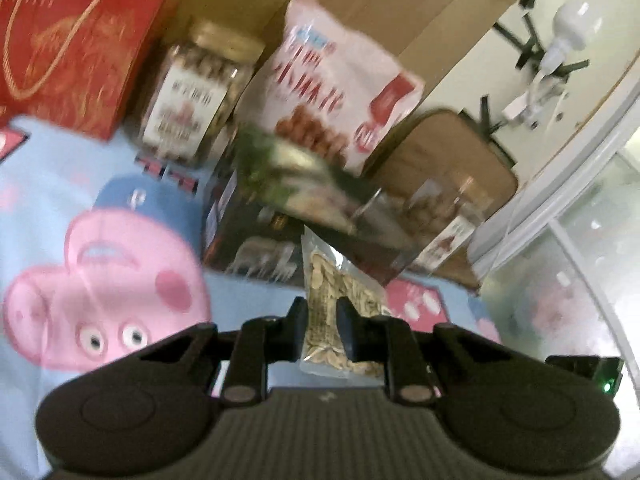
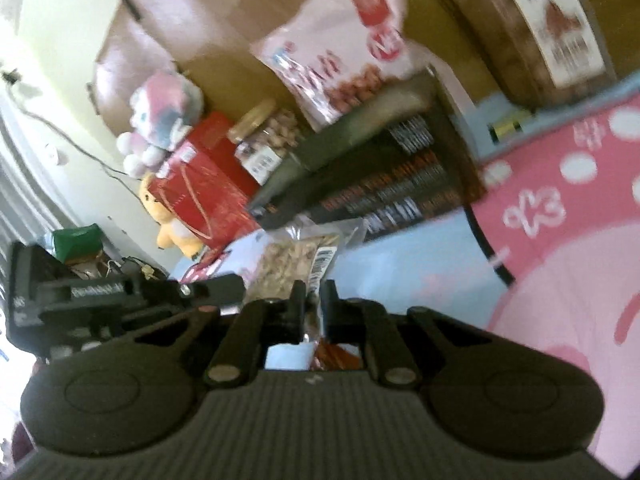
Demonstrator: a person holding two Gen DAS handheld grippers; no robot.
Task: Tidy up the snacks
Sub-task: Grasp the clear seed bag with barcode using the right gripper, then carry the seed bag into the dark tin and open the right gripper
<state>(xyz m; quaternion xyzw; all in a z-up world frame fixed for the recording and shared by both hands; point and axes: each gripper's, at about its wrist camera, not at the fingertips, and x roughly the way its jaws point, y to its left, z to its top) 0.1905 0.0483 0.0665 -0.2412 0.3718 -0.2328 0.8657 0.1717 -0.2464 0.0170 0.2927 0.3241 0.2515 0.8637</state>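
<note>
My left gripper (image 1: 322, 312) is shut on a clear bag of pale seeds (image 1: 332, 280), held above the blue cartoon sheet (image 1: 60, 184). My right gripper (image 2: 310, 298) is shut on the edge of the same seed bag (image 2: 288, 264), beside its barcode label. The left gripper's body (image 2: 80, 304) shows at the right wrist view's left. Behind the bag a dark snack box (image 1: 256, 236) lies on the sheet, with a pink-white snack bag (image 1: 340, 80) leaning over it.
A red gift box (image 1: 76, 40) and a clear jar of snacks (image 1: 196, 92) stand at the back left against cardboard (image 1: 400, 4). A second clear jar (image 1: 444, 216) lies right of the dark box. Plush toys (image 2: 160, 108) sit by the wall.
</note>
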